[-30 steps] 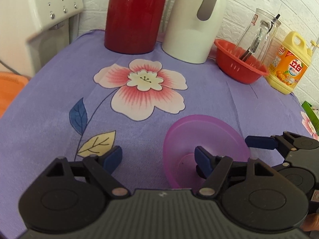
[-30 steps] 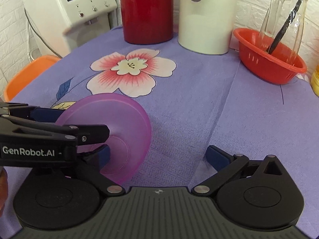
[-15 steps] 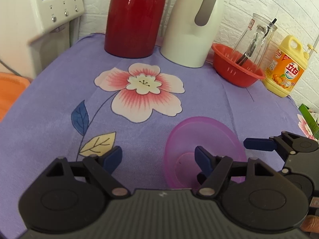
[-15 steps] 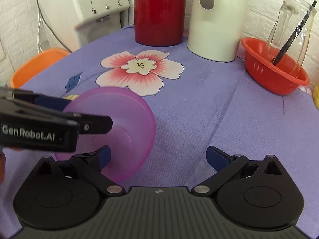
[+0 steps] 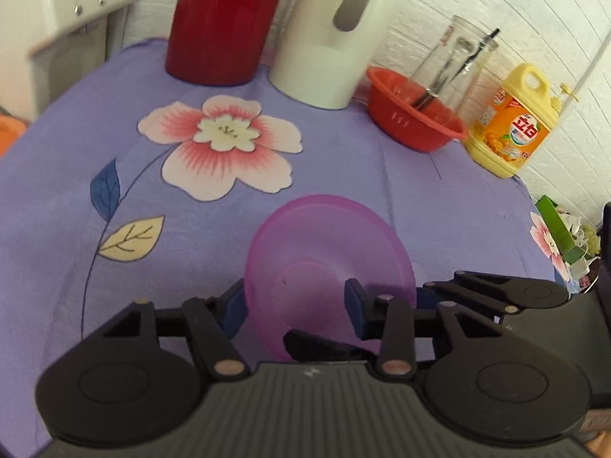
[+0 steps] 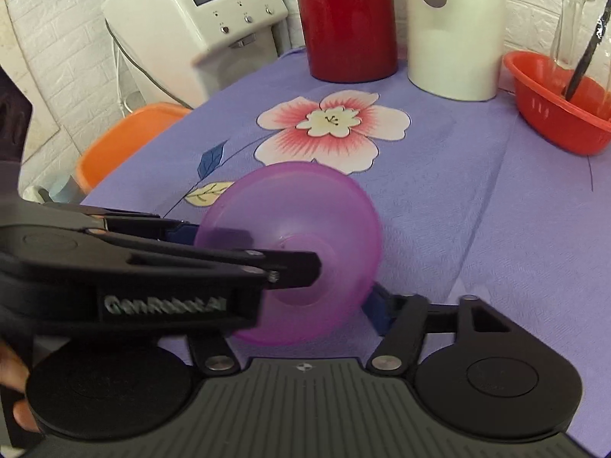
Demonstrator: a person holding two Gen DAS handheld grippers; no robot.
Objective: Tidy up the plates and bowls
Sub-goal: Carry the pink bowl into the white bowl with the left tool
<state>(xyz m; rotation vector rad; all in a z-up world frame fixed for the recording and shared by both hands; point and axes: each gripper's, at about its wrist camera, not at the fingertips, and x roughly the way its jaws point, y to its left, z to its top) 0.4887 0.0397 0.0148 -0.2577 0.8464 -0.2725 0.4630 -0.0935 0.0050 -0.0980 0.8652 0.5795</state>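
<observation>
A translucent purple bowl (image 5: 328, 263) is tilted on its side above the purple flowered cloth, between both grippers. My left gripper (image 5: 294, 305) has narrowed, with its blue pads on either side of the bowl's lower wall. My right gripper (image 6: 301, 305) has also narrowed around the bowl (image 6: 294, 252); its right pad touches the bowl's rim, and its left finger is hidden behind the left gripper body (image 6: 133, 267). Which gripper bears the bowl is unclear.
At the back stand a red jug (image 5: 225, 19), a white jug (image 5: 336, 38), a red basket (image 5: 416, 122) with a glass jar, and a yellow detergent bottle (image 5: 511, 129). A white appliance (image 6: 198, 26) and an orange stool (image 6: 126, 141) are at the left.
Both grippers have narrowed their jaws around the purple bowl. The bowl has tilted further and sits between the fingers of both. The left gripper now crosses further in front of the right camera.
</observation>
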